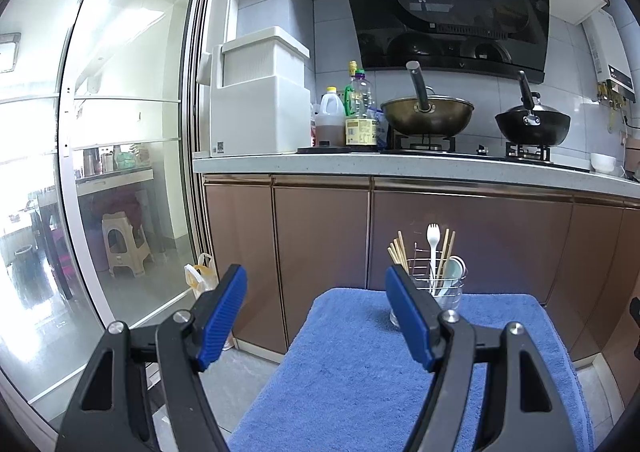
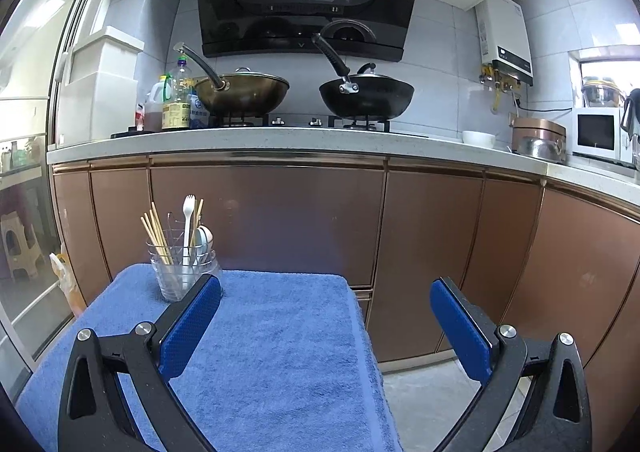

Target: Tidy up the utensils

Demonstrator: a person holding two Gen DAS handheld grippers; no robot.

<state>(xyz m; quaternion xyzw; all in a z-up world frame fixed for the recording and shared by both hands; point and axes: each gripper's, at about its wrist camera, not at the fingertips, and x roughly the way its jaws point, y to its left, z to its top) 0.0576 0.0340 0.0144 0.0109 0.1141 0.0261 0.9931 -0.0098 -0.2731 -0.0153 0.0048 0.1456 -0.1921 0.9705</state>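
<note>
Left gripper [image 1: 316, 304]: jaws spread wide, nothing between the blue pads [image 1: 224, 318], held above the near left part of the blue towel [image 1: 352, 364]. Right gripper [image 2: 326, 318]: also spread wide and empty, above the near right part of the towel [image 2: 280, 352], its right finger past the towel's right edge, over the floor.

Landmark: the towel, laid over a raised surface in front of the brown cabinets [image 2: 264, 215].

At the towel's far left corner, in the right wrist view, stands a clear glass [image 2: 176, 276], upright, holding wooden chopsticks [image 2: 156, 232] that lean left. Just behind it, touching or nearly so, a wire holder [image 1: 444, 284] carries a white fork [image 1: 433, 248], upright with tines up, more chopsticks [image 1: 446, 252], and a pale spoon [image 1: 452, 272]. Both containers sit on the towel, well beyond the gripper tips.

Beyond the towel, above the cabinets: a pale countertop [image 2: 280, 141] with a brass-coloured wok [image 2: 244, 91] and a black wok [image 2: 366, 95] on the stove, oil bottles [image 2: 176, 99] left of them.
</note>
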